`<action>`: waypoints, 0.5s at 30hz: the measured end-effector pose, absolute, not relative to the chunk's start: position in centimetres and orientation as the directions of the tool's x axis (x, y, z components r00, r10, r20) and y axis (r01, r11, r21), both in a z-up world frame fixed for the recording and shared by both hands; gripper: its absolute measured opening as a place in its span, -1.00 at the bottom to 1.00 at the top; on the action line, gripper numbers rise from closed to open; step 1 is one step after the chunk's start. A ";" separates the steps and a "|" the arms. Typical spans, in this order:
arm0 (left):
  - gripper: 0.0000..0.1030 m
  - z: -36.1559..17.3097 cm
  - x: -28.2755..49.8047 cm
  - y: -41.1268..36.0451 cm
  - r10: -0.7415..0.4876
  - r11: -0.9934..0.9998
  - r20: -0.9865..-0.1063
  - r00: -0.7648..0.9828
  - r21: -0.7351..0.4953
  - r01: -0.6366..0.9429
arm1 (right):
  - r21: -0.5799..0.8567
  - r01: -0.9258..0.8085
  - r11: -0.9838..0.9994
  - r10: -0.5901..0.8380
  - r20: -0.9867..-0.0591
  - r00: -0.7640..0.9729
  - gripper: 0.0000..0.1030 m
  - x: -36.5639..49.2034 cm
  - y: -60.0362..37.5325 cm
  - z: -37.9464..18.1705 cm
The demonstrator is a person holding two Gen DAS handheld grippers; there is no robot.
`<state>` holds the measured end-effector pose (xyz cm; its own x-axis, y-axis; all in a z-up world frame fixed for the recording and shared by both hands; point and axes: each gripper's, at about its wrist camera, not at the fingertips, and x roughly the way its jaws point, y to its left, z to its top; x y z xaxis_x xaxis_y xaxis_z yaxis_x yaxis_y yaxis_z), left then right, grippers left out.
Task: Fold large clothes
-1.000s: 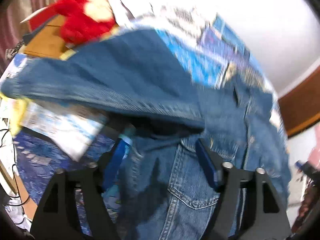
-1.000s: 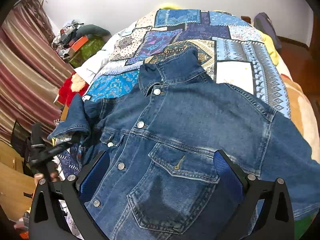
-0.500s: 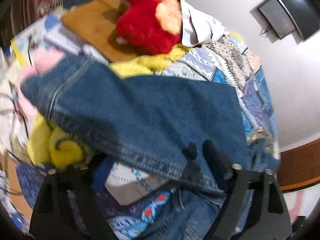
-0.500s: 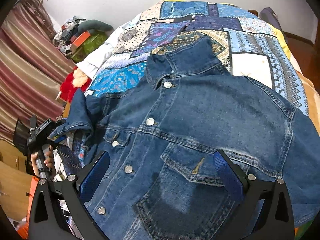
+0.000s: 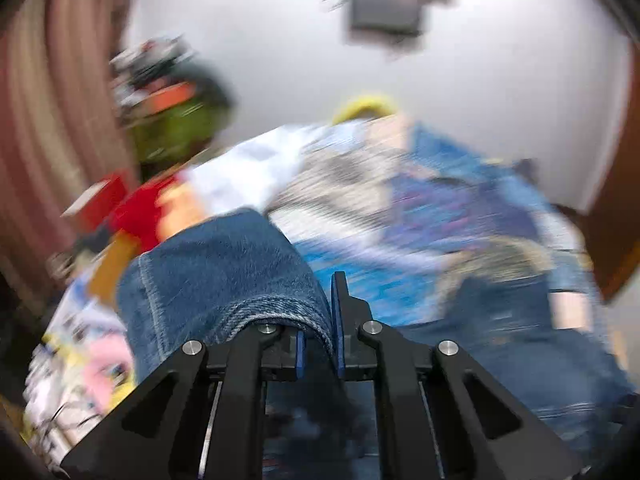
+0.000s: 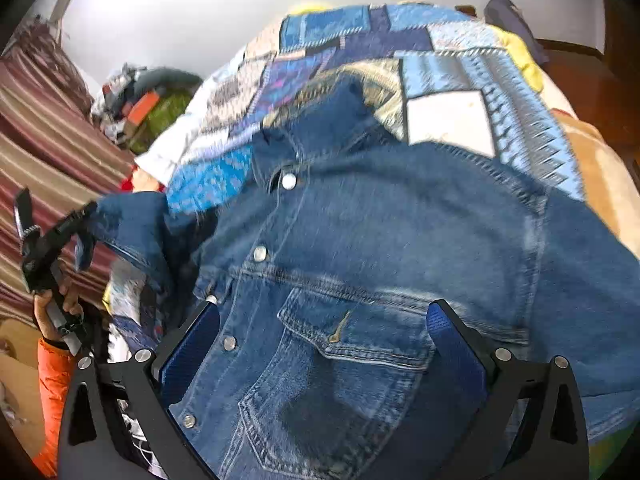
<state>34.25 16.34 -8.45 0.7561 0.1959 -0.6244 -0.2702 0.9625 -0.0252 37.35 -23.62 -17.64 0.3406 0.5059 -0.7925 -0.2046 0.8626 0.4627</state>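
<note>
A patchwork quilt (image 6: 448, 128) covers the bed; the denim jacket (image 6: 400, 248) lies front-up, collar toward the far edge. The left gripper (image 5: 318, 344), clamped on the sleeve (image 5: 224, 276), holds it off the bed's left edge; the fold likely runs rightward. The right gripper (image 6: 322, 344) hovers spread wide above the chest pocket.

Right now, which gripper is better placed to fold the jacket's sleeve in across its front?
Left. The left gripper is shut on the sleeve, lifted off the patchwork quilt. The right gripper hangs open over the denim jacket chest pocket, holding nothing.
</note>
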 end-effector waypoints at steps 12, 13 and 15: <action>-0.84 -20.1 35.2 -4.8 -0.164 0.971 -0.841 0.516 -0.046 0.234 | 0.441 -0.150 0.885 0.459 -0.772 0.439 1.00 35.4 -31.4 -14.5; -0.84 -21.5 34.7 -5.8 -0.166 0.968 -0.861 0.481 -0.048 0.247 | 0.438 -0.141 0.888 0.453 -0.779 0.433 1.00 35.2 -32.0 -14.9; -0.83 -23.1 33.9 -6.7 -0.153 0.963 -0.881 0.448 -0.032 0.267 | 0.437 -0.131 0.890 0.449 -0.788 0.421 1.00 34.8 -32.6 -15.4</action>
<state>33.87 -6.71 -23.14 0.4481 -0.1534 -0.8807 0.2674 0.9631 -0.0317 34.81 -32.60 -15.41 0.4214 0.4489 -0.7880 -0.1306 0.8899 0.4371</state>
